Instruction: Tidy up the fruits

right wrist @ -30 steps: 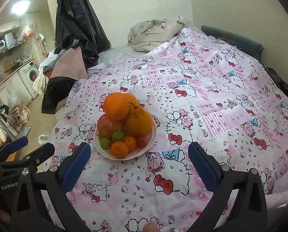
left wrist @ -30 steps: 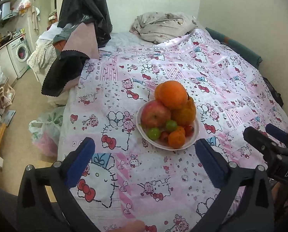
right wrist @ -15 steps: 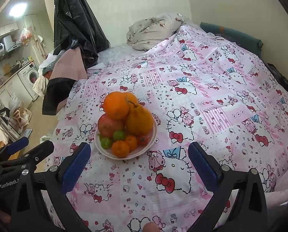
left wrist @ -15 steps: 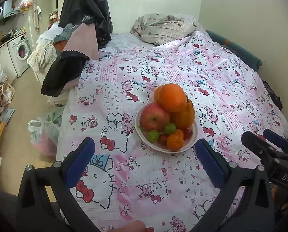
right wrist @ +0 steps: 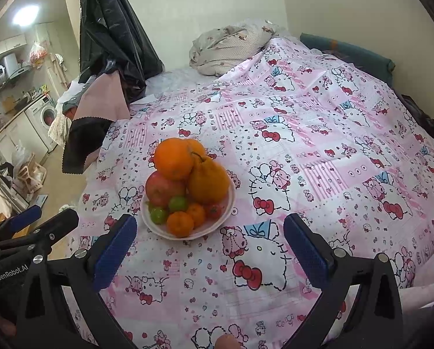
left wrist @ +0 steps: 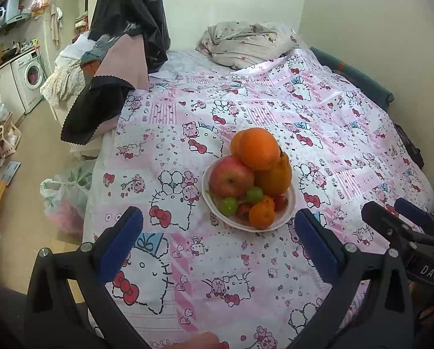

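Hand-held grippers hover at the bed's near edge: the left hand-held gripper (left wrist: 218, 238) and right hand-held gripper (right wrist: 209, 247) both gape wide, gripping nothing. Beyond them, a white plate (left wrist: 290, 203) on the bed's pink printed sheet (left wrist: 318, 122) carries every fruit in view: oranges (left wrist: 259, 148), an apple (left wrist: 231, 176), green fruits (left wrist: 228, 206) heaped together. That fits either sorted fruit or a heap awaiting sorting. Against a second earlier, only the views have shifted slightly; the pile is unchanged.

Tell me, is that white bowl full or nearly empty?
Full: the white bowl is heaped above its rim, a big orange on top of the pile.
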The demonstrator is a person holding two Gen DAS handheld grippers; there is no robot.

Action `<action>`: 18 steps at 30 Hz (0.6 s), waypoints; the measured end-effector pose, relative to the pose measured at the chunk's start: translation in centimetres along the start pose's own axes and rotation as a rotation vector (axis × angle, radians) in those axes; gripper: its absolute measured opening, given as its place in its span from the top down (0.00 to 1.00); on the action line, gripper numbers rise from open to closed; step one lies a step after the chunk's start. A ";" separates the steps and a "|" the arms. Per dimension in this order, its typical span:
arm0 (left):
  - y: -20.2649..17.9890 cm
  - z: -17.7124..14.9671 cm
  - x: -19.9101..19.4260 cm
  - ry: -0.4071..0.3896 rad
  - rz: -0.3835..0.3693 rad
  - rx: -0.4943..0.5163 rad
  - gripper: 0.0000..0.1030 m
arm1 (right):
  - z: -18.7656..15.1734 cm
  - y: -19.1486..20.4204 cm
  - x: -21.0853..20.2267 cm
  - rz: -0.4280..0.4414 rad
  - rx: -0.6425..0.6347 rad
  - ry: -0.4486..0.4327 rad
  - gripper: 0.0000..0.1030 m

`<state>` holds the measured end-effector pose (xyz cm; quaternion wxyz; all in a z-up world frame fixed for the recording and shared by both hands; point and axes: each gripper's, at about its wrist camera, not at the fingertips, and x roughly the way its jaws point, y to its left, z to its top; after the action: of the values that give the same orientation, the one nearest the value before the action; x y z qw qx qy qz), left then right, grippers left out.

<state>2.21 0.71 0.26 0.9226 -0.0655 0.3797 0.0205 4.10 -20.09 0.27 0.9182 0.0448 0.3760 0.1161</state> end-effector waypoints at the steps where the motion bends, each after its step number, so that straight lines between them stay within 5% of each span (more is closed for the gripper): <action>1: 0.0 0.1 -0.1 -0.002 0.000 -0.002 0.00 | 0.0 0.0 0.0 0.001 0.000 0.000 0.00; 18: -0.1 0.1 -0.3 0.000 -0.004 -0.016 0.00 | -0.2 0.0 -0.1 -0.002 0.004 0.005 0.00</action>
<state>2.08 0.63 0.52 0.9220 -0.0735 0.3795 0.0215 3.88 -20.10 0.14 0.9174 0.0459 0.3783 0.1147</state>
